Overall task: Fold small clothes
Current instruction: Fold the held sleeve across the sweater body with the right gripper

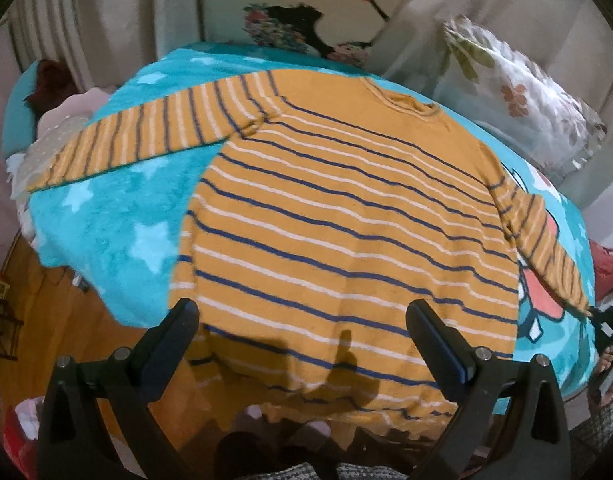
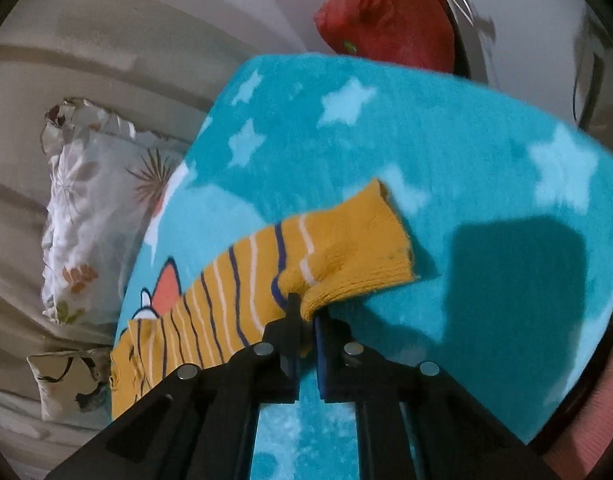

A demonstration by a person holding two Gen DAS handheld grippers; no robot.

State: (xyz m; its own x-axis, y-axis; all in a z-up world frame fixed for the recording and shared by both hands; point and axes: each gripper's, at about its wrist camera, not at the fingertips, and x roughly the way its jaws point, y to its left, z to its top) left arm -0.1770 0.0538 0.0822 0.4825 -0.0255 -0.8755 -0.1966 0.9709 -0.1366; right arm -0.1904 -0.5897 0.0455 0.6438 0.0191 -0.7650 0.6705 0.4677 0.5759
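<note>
Sweater [image 1: 346,208] spread flat on the teal star blanket [image 1: 118,216], ready for its first fold

The right gripper [image 2: 306,312] is clamped on the cuff [image 2: 346,248] of the outstretched sleeve, probably to swing it across the body; the left gripper [image 1: 302,332] hovers with jaws apart over the hem, holding nothing, likely waiting to pin or lift that edge

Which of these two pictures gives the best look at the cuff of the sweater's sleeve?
The right wrist view: the cuff fills the middle, pinched by the right gripper. The left wrist view shows the whole sweater, but that cuff is tiny at the right edge.
</note>
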